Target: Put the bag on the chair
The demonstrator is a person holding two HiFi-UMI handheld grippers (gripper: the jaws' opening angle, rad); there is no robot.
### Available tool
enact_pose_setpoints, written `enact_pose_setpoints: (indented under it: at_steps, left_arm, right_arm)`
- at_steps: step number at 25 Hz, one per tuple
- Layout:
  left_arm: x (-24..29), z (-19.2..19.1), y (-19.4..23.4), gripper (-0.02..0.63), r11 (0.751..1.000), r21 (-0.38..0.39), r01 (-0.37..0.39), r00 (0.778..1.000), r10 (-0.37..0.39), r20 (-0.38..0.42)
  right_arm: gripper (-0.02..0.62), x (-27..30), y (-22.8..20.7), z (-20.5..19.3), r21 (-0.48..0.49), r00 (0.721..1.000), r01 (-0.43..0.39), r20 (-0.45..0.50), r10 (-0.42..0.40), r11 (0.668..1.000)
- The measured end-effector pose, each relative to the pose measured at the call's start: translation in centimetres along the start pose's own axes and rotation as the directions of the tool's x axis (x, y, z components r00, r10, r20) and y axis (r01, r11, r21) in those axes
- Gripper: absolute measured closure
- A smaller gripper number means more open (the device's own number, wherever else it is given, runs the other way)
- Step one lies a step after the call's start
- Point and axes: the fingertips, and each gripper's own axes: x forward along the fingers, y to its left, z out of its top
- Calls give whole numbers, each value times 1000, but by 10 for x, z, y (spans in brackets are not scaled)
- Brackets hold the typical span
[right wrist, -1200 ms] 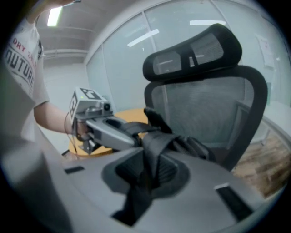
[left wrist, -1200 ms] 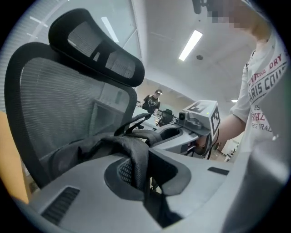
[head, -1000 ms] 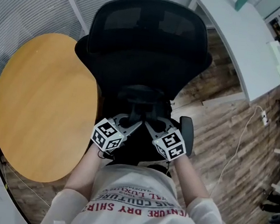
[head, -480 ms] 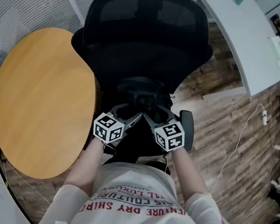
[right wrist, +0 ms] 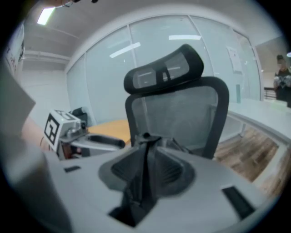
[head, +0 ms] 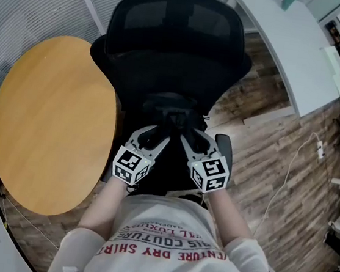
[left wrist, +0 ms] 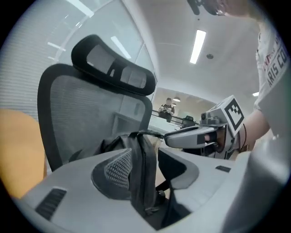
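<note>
The black bag [head: 172,111] sits on the seat of the black office chair [head: 178,47], at the centre of the head view, just below the mesh backrest. Your 2 grippers reach in from the lower middle of the frame and angle toward each other at the bag's near side.

Your left gripper [head: 153,136] has its fingers opening. A black strap [left wrist: 138,173] stands upright between them, lying against the left-hand finger with a clear gap to the other, so nothing is clamped.

Your right gripper [head: 192,140] has its fingers closing. A dark strap [right wrist: 144,168] rises through the gap between them, and the ribbed pad faces show on both sides of it, so they are apart and not pressing on it.

A round wooden counter [head: 51,124] fills the left of the head view, touching or just beside the chair. A white counter [head: 291,49] runs along the upper right, above the wooden floor [head: 265,162].
</note>
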Motion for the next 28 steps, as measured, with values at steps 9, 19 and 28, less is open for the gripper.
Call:
enact_pose_setpoints:
  at_steps: [9,19,28]
  left_arm:
    - [-41,84,-34,574,990,125,-60,983,37,179]
    - [-81,144,-67,575,978,201,-50,967,-3,254]
    - [-86,150,-73,575,978,204,-32,966,-22,257]
  right_arm:
    - [565,-41,32,63,-94,985,-14,172,30,995]
    - [569,-76,71,125,-181,944,-54,311,109,982]
    - [569,-80,76,129,-178,941,-71,316,125,982]
